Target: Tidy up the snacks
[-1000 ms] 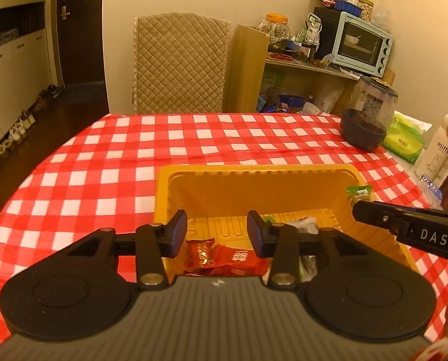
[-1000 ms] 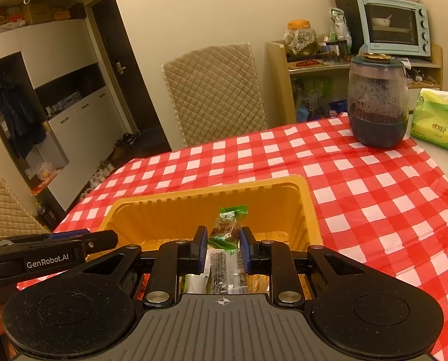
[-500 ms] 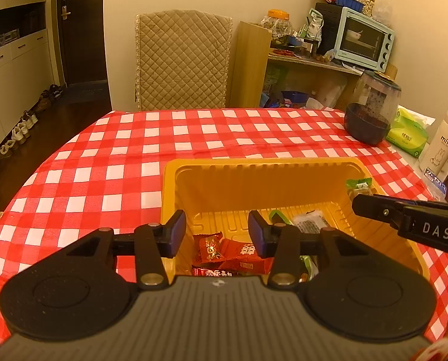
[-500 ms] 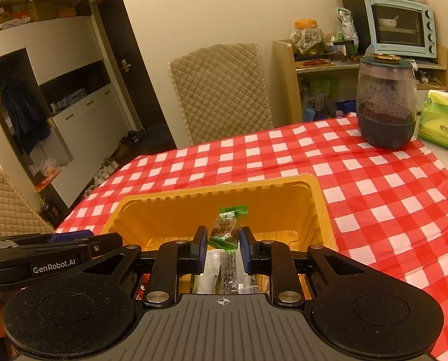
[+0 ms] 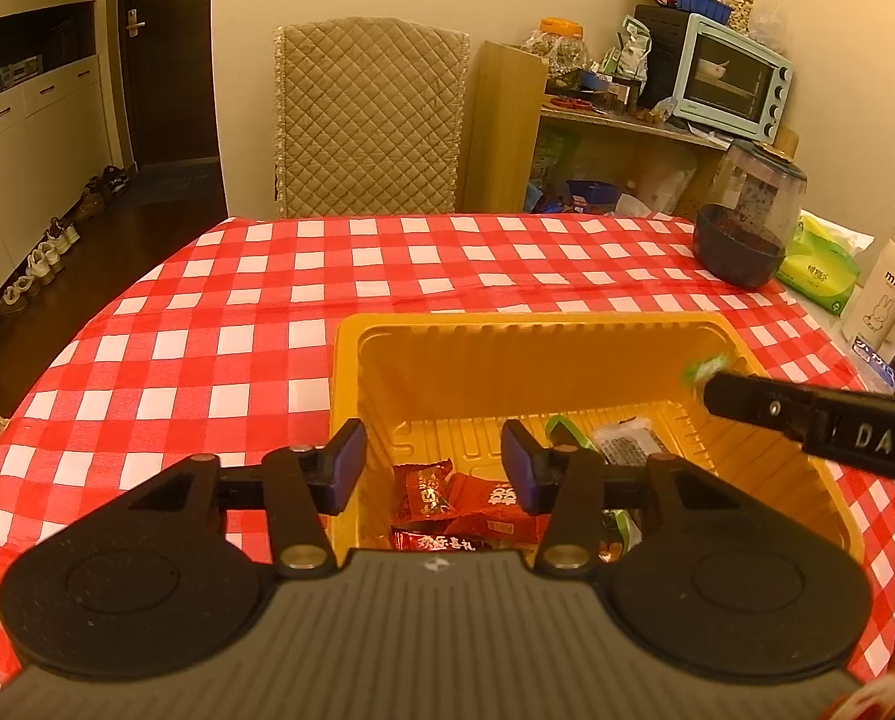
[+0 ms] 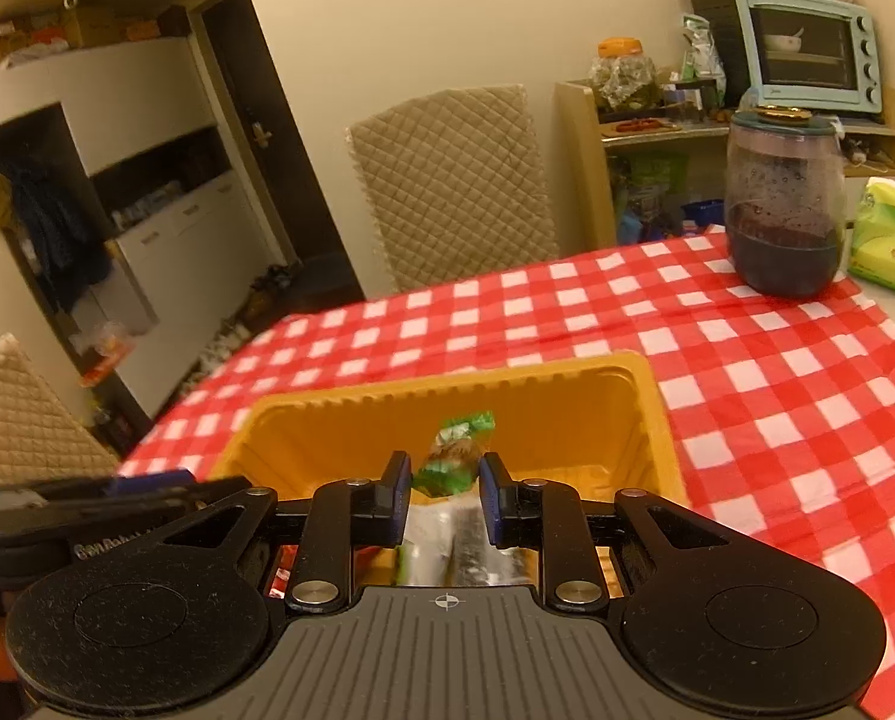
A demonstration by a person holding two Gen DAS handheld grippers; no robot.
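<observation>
Right wrist view is showing the right claw [image 6: 444, 495] gripping a small green-wrapped snack [image 6: 454, 456] between its two fingers, a little below the middle of the frame. The snack is standing almost upright, its long axis running from the claw toward the upper part of the picture, and its twisted green end is sticking out beyond the fingertips. It is blurred, so I cannot read the wrapper. The snack is hanging directly over the inside of the yellow tray [image 6: 651, 408], which is lying just ahead and below, on the red checked tablecloth [image 6: 777, 396].

In the left wrist view the left claw [image 5: 432, 465] is standing wide apart and holding nothing, over the near edge of the same tray. Red snack packets [image 5: 459, 501] are lying in the tray just below it.

The right claw is the one over the drop place, so I judge it only needs to go down or let go.
</observation>
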